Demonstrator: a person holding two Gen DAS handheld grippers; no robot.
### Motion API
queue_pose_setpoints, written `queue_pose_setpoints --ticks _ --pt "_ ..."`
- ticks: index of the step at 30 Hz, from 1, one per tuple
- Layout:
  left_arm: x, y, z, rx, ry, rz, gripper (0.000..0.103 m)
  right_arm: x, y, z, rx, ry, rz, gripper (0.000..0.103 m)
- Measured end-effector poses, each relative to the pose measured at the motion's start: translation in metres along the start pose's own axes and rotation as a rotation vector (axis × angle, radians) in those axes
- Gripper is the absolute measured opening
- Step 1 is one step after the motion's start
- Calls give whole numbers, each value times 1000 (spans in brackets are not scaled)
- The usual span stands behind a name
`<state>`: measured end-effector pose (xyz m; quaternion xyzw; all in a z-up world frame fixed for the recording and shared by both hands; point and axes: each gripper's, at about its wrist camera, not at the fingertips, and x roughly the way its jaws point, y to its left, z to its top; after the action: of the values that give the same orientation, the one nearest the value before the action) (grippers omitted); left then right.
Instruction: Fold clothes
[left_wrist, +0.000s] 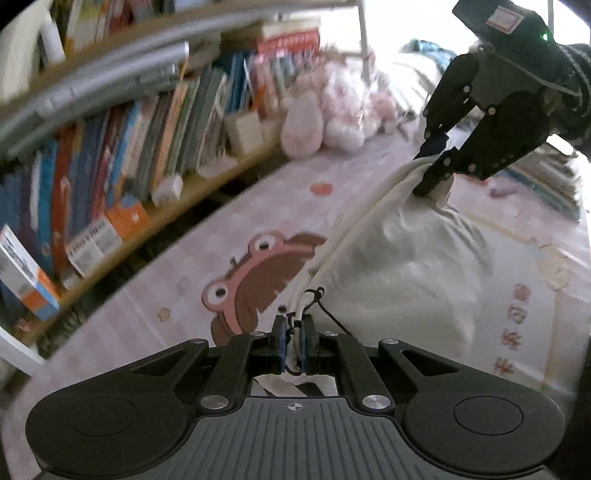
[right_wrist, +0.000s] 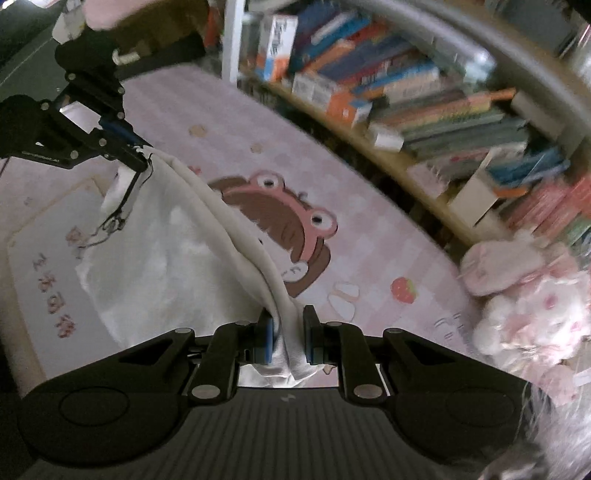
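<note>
A white garment (left_wrist: 399, 258) hangs stretched between my two grippers above a pink patterned mat (left_wrist: 177, 273). My left gripper (left_wrist: 294, 332) is shut on one end of its edge, where a black string tag dangles. My right gripper (left_wrist: 437, 162) shows at the upper right of the left wrist view, shut on the other end. In the right wrist view the right gripper (right_wrist: 290, 332) pinches the bunched white garment (right_wrist: 166, 251), and the left gripper (right_wrist: 138, 157) holds the far end at the upper left.
A low bookshelf (left_wrist: 122, 155) full of books runs along the mat's side. Pink and white plush toys (left_wrist: 332, 114) lie at the shelf's end and show in the right wrist view (right_wrist: 532, 306). The mat bears a brown cartoon figure (right_wrist: 280, 218). Folded fabric (left_wrist: 546, 177) lies at the far right.
</note>
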<state>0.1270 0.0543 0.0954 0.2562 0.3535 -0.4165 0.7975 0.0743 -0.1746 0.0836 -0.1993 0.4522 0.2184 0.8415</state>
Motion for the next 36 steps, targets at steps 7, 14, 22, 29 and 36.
queue_pose_setpoints --ticks 7,14,22,29,36 --pt "47 22 -20 -123 87 38 25 66 -28 -6 129 70 52 20" --pt "32 50 -65 -431 -17 83 46 73 -68 -40 497 -38 47 38" --pt "11 33 -113 -791 -201 -66 45 30 -72 -88 930 -210 -59 37" --pt "25 14 -123 -910 -209 -131 40 14 -25 -100 1038 -228 62 28" --pt "-8 11 -127 -994 -478 -264 3 36 -9 -112 1082 -175 -9 15"
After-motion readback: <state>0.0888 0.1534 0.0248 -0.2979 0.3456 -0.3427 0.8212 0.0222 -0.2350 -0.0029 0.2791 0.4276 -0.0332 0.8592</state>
